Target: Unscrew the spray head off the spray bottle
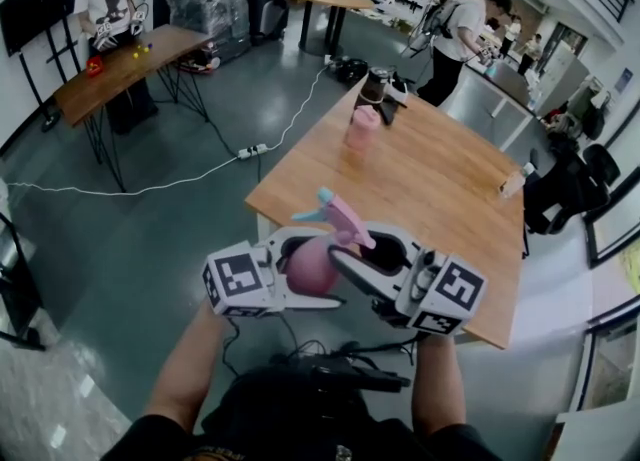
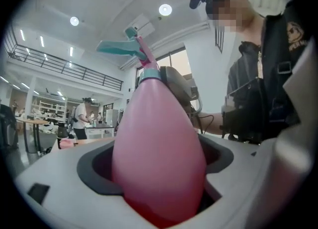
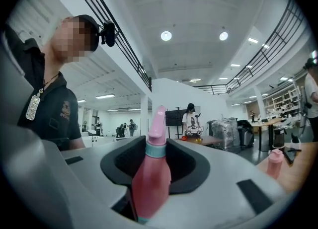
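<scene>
- Close in at the chest, 6 o'clock of the head view: spray bottle point(image 1: 305, 271) held in mid-air, short of the table point(image 1: 420, 199) edge. Tilted, with the spray head point(image 1: 335, 214) up and the teal trigger point(image 2: 119, 47) toward 10 o'clock.
- From 9 o'clock: left gripper point(image 1: 330, 269) clamped on the bottle's fat pink belly, jaws spread wide and pressing both sides.
- From 3 o'clock: right gripper point(image 1: 345, 244) about half closed on the narrow shoulder, jaws apparently touching just under the teal collar point(image 3: 155, 149).
- Step, as judged: both grips set, unscrewing not visibly begun. Collar seated, no gap seen.
- Next move, as judged: shift the right grip up onto the collar or head, brace the belly with the left, twist. Beware slip on smooth plastic.
- Farther off, 12 to 1 o'clock: pink cup point(image 1: 362, 129) and dark tumbler point(image 1: 374, 84) on the table, well apart, not involved.
</scene>
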The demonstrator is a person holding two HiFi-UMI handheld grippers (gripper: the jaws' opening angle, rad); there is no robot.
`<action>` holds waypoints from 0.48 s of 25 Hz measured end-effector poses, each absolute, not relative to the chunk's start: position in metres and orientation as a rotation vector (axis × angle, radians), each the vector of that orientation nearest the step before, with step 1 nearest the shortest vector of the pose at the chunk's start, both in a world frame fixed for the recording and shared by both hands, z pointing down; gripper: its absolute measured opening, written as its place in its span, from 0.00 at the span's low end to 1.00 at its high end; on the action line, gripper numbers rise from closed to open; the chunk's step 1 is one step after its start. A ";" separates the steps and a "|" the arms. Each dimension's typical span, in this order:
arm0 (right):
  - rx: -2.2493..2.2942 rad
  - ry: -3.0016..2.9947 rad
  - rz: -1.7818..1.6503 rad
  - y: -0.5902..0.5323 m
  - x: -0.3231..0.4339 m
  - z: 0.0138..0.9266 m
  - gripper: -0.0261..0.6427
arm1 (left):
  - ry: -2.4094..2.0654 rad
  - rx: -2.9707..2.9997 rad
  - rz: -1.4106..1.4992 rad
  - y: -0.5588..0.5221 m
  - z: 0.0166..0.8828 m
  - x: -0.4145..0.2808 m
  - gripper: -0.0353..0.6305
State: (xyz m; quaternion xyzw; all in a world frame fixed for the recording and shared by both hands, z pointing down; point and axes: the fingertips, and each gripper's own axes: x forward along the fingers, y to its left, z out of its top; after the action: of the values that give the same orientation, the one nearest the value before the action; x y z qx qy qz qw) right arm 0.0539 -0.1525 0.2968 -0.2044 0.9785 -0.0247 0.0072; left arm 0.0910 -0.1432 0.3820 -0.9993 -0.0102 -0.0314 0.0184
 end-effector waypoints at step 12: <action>-0.441 3.082 -0.037 -0.145 0.054 0.297 0.25 | -0.209 -3.101 -0.032 -0.132 0.381 0.091 0.72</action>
State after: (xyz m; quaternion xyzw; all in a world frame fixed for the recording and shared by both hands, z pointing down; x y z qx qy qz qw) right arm 0.0539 -0.1449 0.2972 -0.1415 0.9898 -0.0119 0.0142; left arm 0.0906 -0.1324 0.3809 -0.9976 -0.0671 -0.0104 0.0165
